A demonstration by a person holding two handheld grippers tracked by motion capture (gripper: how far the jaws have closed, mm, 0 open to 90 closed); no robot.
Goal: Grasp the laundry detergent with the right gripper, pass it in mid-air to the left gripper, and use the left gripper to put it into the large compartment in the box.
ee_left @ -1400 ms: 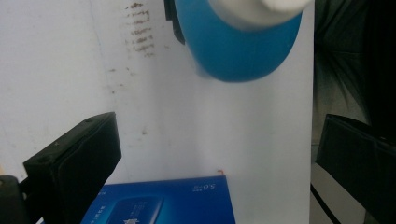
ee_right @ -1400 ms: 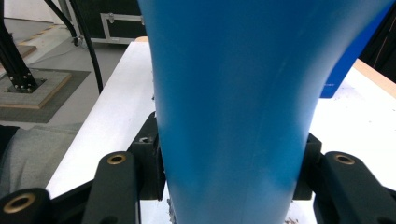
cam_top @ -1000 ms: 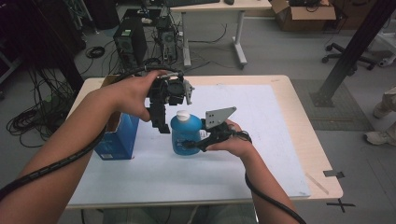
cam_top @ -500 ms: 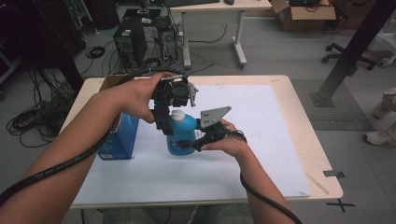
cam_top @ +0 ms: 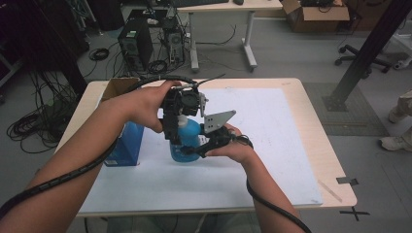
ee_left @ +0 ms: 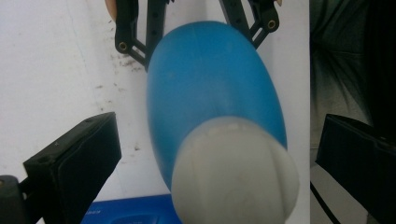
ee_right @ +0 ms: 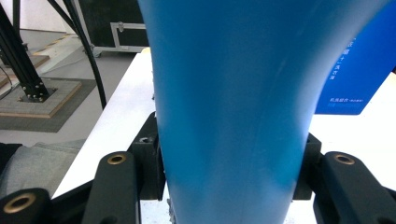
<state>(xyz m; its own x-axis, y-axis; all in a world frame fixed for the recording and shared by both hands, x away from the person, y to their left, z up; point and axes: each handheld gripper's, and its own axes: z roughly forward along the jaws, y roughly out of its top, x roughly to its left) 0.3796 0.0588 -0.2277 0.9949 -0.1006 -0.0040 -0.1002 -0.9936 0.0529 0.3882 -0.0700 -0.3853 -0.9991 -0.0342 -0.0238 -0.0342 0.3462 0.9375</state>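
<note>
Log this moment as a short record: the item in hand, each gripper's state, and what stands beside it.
item: blue bottle with white cap, upright on the white table sheet
right gripper: shut on the bottle's body
left gripper: above the cap, jaws open on either side, not touching
beside: blue box, to the bottle's left in the high view

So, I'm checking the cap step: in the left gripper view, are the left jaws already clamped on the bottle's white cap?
No: the left gripper stands open, a gap either side of the white cap.
</note>
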